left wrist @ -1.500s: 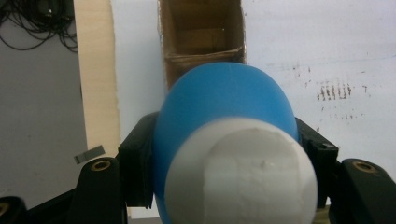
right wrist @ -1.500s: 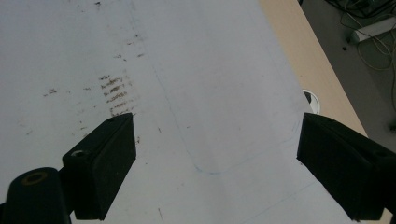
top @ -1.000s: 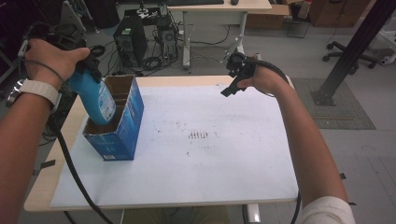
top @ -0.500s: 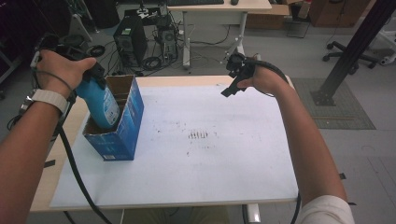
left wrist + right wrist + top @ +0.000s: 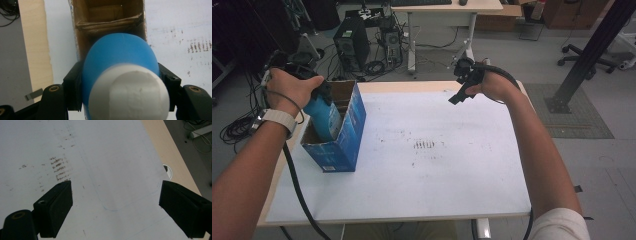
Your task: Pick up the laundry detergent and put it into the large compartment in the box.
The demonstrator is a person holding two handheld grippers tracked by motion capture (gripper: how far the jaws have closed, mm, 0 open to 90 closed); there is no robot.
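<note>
While our left gripper (image 5: 319, 95) stays clamped on the blue bottle (image 5: 324, 116) with the white cap (image 5: 128, 93), we are lowering it, base first, into the open blue cardboard box (image 5: 343, 145) that stands near the left edge of the desk (image 5: 422, 165). We judge the job roughly half done: the bottle's lower part is already inside the box, but we have not let go, so seating it and releasing remain. Our right gripper (image 5: 460, 90) hangs above the far right part of the desk, jaws wide apart and holding nothing. The box carries small print near its bottom corner, too small for us to read.
</note>
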